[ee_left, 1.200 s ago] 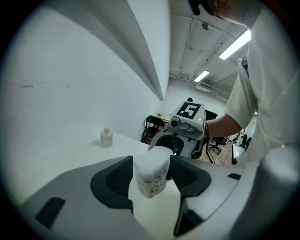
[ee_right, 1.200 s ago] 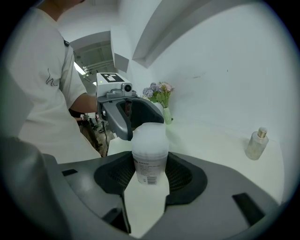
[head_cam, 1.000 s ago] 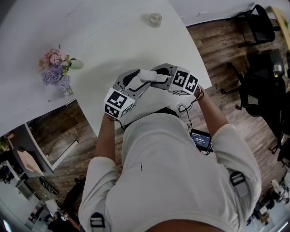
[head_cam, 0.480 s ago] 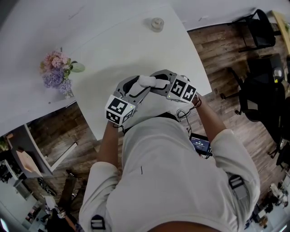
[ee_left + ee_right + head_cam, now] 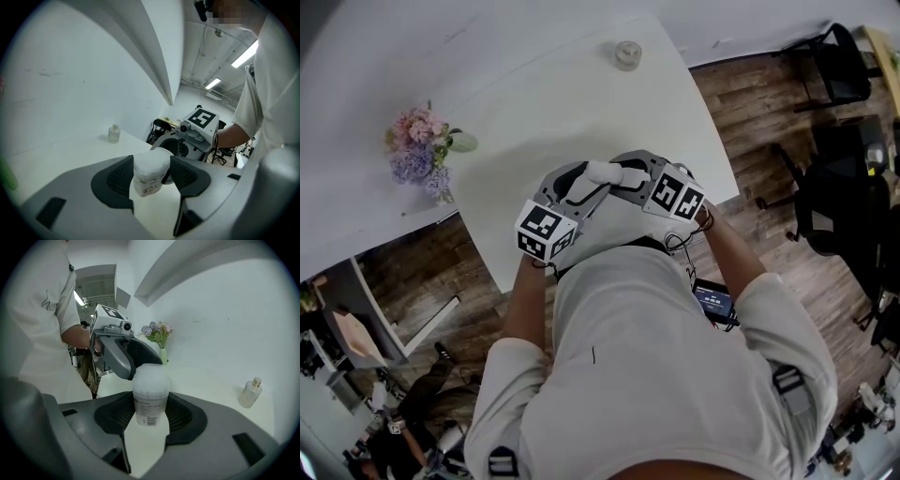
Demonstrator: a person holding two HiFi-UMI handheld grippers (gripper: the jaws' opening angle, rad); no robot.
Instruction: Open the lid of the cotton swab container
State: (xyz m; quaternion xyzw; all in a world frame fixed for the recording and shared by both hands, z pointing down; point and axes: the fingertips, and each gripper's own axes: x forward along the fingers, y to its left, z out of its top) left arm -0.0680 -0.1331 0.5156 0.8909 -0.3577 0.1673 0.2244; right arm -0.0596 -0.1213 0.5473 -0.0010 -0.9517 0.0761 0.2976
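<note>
Risk sits in the grip split: small frosted-white plastic cotton swab container (image 5: 150,390) with domed lid (image 5: 151,373) is pinched from both sides, close to the front edge of the white table (image 5: 544,103). Right gripper (image 5: 150,414) clamps the labelled body, left gripper (image 5: 152,174) the upper part. If the left pads overlap the body, the lid likely won't free. A sudden pop could scatter swabs onto the wood floor (image 5: 750,112).

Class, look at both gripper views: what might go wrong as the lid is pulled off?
The left gripper and right gripper hold the container between them; its smooth, rounded lid may slip from the fingers. It is held near the edge of the table, so if dropped it could roll onto the floor.
</note>
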